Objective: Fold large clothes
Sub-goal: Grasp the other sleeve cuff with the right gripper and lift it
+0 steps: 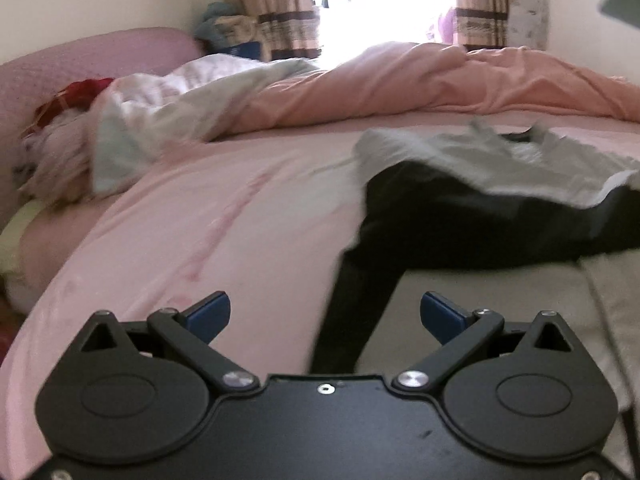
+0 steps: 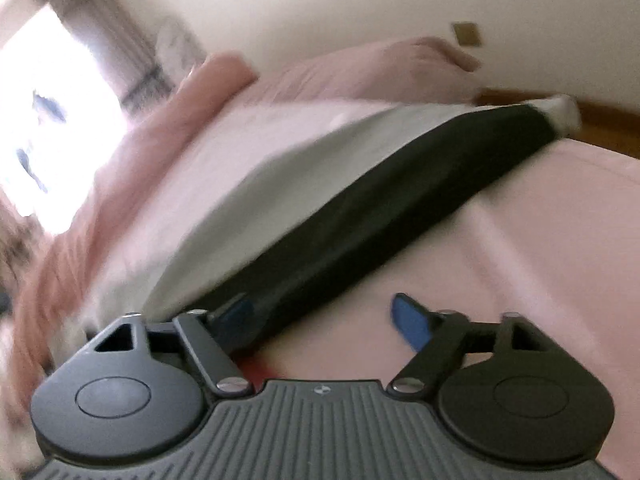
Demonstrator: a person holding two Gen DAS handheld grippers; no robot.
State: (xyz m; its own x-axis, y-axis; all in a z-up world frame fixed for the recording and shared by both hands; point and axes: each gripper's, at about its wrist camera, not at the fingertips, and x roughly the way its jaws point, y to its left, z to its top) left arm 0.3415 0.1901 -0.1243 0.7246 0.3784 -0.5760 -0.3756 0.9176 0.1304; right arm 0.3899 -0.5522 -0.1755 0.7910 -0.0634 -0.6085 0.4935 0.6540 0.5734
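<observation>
A large black and white garment (image 1: 460, 208) lies crumpled on the pink bed sheet (image 1: 208, 216), to the right in the left wrist view, with a black sleeve or leg trailing toward me. My left gripper (image 1: 325, 312) is open and empty, above the sheet just left of that black strip. In the blurred, tilted right wrist view the same garment (image 2: 360, 208) runs as a black band beside a white panel. My right gripper (image 2: 324, 316) is open and empty, its left finger (image 2: 236, 312) over the black band's near end.
A bunched salmon duvet (image 1: 420, 80) and a white quilt (image 1: 168, 96) lie along the far side of the bed. A pink headboard (image 1: 80, 56) stands at the left. A bright curtained window (image 1: 384, 4) is behind. A beige cloth (image 1: 500, 320) lies near right.
</observation>
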